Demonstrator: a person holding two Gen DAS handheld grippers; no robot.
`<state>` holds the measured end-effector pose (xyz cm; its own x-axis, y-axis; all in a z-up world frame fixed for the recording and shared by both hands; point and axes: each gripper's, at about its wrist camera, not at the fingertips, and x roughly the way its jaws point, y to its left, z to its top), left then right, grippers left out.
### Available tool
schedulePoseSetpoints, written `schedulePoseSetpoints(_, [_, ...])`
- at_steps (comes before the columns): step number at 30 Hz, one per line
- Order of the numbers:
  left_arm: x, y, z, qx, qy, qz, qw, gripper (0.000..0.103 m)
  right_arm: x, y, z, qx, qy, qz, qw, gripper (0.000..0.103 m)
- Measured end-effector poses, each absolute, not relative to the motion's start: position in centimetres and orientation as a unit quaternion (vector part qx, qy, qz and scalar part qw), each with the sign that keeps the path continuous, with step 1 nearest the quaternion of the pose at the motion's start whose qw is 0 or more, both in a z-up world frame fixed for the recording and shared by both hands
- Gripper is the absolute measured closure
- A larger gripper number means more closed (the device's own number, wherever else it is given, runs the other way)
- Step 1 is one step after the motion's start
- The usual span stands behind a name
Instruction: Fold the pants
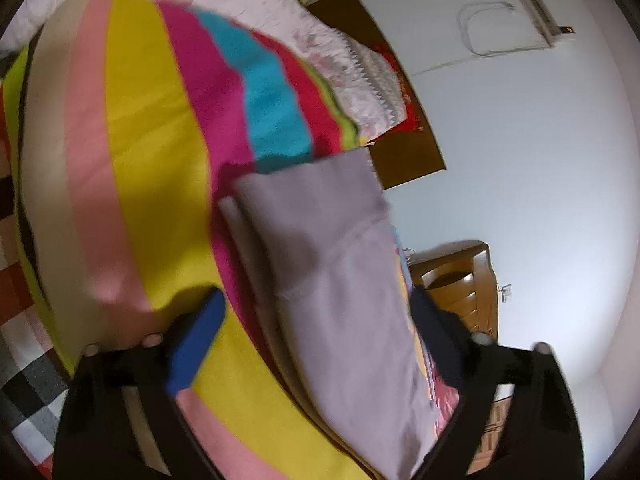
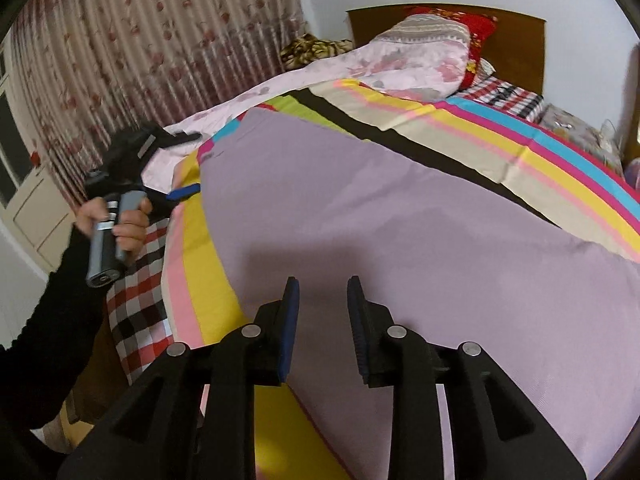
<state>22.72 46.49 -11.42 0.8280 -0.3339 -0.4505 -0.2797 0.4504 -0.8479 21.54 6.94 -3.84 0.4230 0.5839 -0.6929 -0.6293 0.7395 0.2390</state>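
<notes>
Lilac knit pants point(image 2: 400, 216) spread flat across the middle of the right wrist view, lying on a striped bedspread of yellow, pink, magenta and turquoise bands point(image 2: 532, 160). Looks light and floppy, fine ribbed cloth, likely to sag and slide on itself when lifted, nothing fragile about it. In the left wrist view the same pants point(image 1: 336, 280) seen already doubled, layered edges showing at frame centre with a stitched hem line across. Best hold, at a guess: pinch a corner or the hem edge through every layer, one grip per side, so the fold stays square.

Right gripper point(image 2: 322, 312) low at bottom centre, blue-padded jaws parted a little, hanging over the lilac cloth with nothing pinched between them. Left gripper point(image 1: 316, 320) spread wide, straddling the folded stack, one blue pad over the yellow stripe at lower left, the other dark finger at lower right; pads not pressing on anything. Same left gripper point(image 2: 188, 164) visible at the left of the right wrist view, by the pants' far edge, gripped by a hand point(image 2: 124, 224) in a black sleeve.

Around: pink floral quilt point(image 2: 420, 60) heaped at the top of the frame, red patterned pillow point(image 2: 478, 36) against the brown wooden headboard point(image 2: 520, 52), checked sheet point(image 2: 136, 292) at lower left, floral curtain point(image 2: 160, 32) upper left. Nothing lying on the pants; quilt heap close to the upper edge, possibly cramping a fold that way.
</notes>
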Motion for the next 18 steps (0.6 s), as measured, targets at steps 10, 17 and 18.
schedulePoseSetpoints(10, [24.5,47.7,-12.6,-0.531,0.269,-0.011,0.803,0.061,22.5,6.1,-4.2,-0.016,0.401,0.356,0.844,0.074])
schedulePoseSetpoints(17, [24.5,48.0,-12.7,-0.51,0.265,-0.003,0.818,0.084,23.9,4.8,-5.1,-0.004,0.431,0.315,0.846,0.044])
schedulePoseSetpoints(18, [24.5,48.0,-12.6,-0.511,0.266,-0.003,0.818,0.085,24.2,4.8,-5.7,-0.01,0.446,0.306,0.841,0.043])
